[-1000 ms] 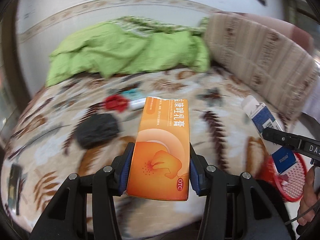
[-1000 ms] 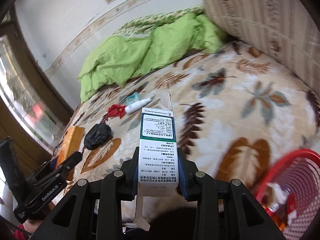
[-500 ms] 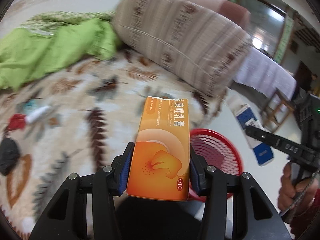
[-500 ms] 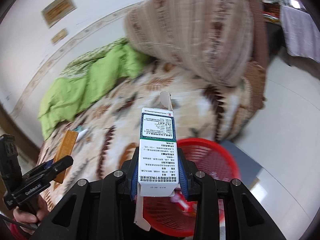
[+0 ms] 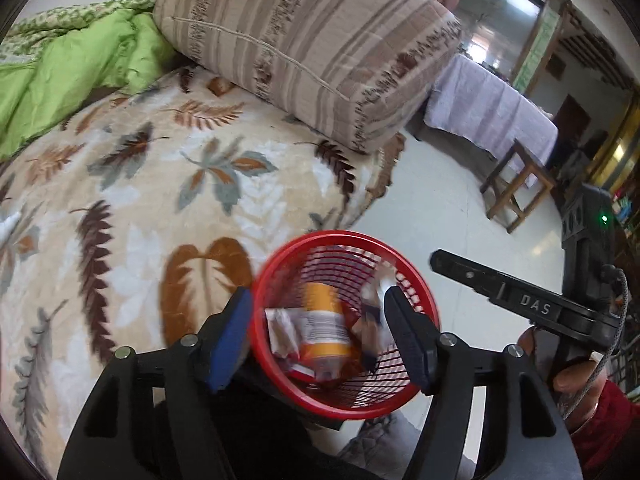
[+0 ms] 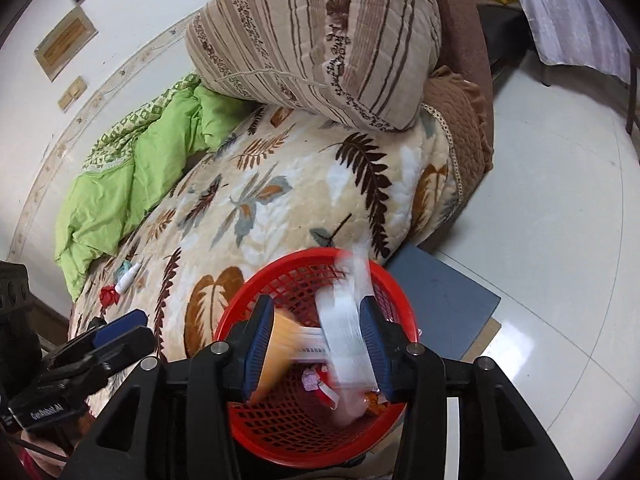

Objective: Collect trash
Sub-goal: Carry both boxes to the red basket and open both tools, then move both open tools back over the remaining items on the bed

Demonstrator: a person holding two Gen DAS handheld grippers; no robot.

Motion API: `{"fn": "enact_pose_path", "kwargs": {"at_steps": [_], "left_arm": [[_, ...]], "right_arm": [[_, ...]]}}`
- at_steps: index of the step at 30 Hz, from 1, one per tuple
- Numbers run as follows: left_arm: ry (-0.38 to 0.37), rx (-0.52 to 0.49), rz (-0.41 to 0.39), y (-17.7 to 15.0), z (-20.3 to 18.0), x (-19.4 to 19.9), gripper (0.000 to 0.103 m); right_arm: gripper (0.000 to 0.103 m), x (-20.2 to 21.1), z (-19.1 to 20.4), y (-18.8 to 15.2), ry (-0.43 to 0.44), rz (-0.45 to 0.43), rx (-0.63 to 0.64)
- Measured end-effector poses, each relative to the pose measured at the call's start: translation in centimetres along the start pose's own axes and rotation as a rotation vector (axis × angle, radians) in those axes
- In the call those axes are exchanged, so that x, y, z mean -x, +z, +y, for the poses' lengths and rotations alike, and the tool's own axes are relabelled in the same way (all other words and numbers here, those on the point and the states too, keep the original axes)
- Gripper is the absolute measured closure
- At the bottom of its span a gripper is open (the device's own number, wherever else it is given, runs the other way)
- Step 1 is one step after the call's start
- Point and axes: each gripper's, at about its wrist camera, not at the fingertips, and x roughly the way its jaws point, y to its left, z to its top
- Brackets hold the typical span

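A red mesh basket (image 5: 424,304) stands by the bed's edge, right below both grippers; it also shows in the right wrist view (image 6: 280,428). My left gripper (image 5: 320,336) is open over it, and the orange box (image 5: 324,328) lies blurred inside among other wrappers. My right gripper (image 6: 316,348) is open too, and the white box (image 6: 344,320) is a blur between its jaws, dropping into the basket. Both grippers are empty. A white tube (image 6: 129,278) and a red scrap (image 6: 109,295) lie far back on the bed.
The leaf-patterned blanket (image 5: 152,184) covers the bed, with a green quilt (image 6: 132,184) and a big striped pillow (image 5: 304,40) at the back. A grey board (image 6: 440,304) lies under the basket on the tiled floor. A wooden stool (image 5: 516,184) stands farther off.
Both grippers swung from the bed to above the red basket and opened. The orange box and the white box left the jaws and fell into the basket.
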Motion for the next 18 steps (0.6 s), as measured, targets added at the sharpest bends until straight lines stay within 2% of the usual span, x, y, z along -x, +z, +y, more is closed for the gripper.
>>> {"fn": "enact_pose_path", "kwargs": {"at_steps": [7,13,18], "left_arm": [[0.097,0.086,-0.066,-0.6,5.2,3.6,0.035],[0.210,0.155,-0.122,-2.8,10.8,7.8,0.035],[0.295,0.263,-0.165,-5.0,16.3,11.9,0.035]], "right_arm": [[0.056,-0.8,3.9,0.1,0.064,0.002,0.076],[0.056,-3.7,10.7,-0.5,0.156,0.059,0.178],[0.056,-5.6,17.3,-1.5,0.217,0.062,0.316]]}}
